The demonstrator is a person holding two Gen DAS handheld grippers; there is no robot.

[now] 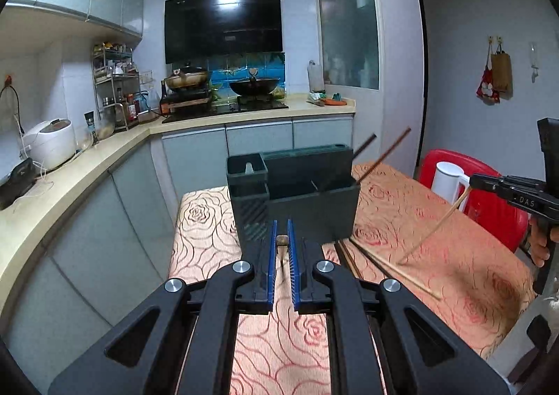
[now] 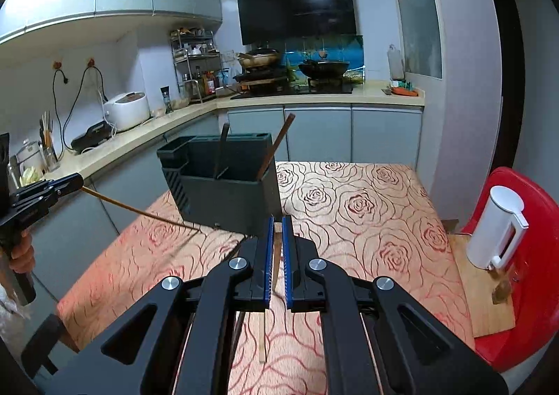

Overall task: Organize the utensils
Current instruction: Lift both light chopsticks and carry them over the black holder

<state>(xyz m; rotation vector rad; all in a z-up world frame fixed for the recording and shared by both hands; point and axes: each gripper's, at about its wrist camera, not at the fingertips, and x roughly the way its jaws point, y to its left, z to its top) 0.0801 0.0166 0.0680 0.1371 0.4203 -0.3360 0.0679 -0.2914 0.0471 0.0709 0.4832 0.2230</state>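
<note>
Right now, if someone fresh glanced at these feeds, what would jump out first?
Probably the dark utensil caddy standing on the rose-patterned tablecloth, with two chopsticks already leaning out of it. Next, each gripper is closed on a chopstick: the left gripper on one chopstick slanting down to the cloth, the right gripper on a pale one. More loose chopsticks lie before the caddy, and a white kettle sits on the red chair at right.

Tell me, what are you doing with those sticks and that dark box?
A person is sorting chopsticks into the dark utensil holder on the rose-patterned table. The left tongs and the right tongs are each shut on one chopstick. Two chopsticks already lean in the holder, and a few more lie on the table, waiting.
</note>
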